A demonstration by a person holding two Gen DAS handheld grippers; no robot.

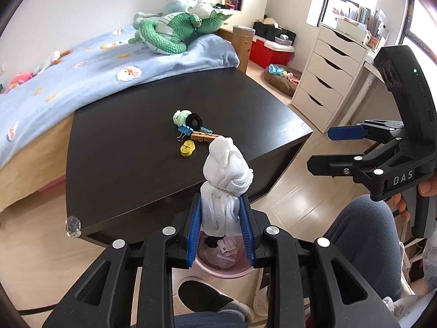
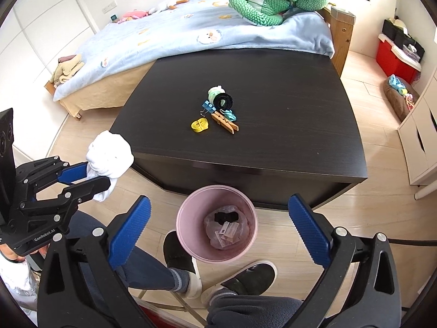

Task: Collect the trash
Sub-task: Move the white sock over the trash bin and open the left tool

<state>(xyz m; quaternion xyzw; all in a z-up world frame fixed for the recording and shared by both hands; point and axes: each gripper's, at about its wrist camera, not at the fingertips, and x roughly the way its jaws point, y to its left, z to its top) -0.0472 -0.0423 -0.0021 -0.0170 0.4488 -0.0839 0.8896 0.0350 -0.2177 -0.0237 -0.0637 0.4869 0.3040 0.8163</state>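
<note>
L tongs (image 1: 221,218) clamped on white wad (image 1: 226,175); R tongs (image 2: 218,227) wide open, empty, over pink bin (image 2: 185,213).

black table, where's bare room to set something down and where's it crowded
The black table is crowded only mid-top, where the yellow piece, wooden clothespins, blue binder clip and black ring bunch together. Free patches: the wide stretch right of the cluster, the strip along the bed, and the front edge above the pink bin.
</note>
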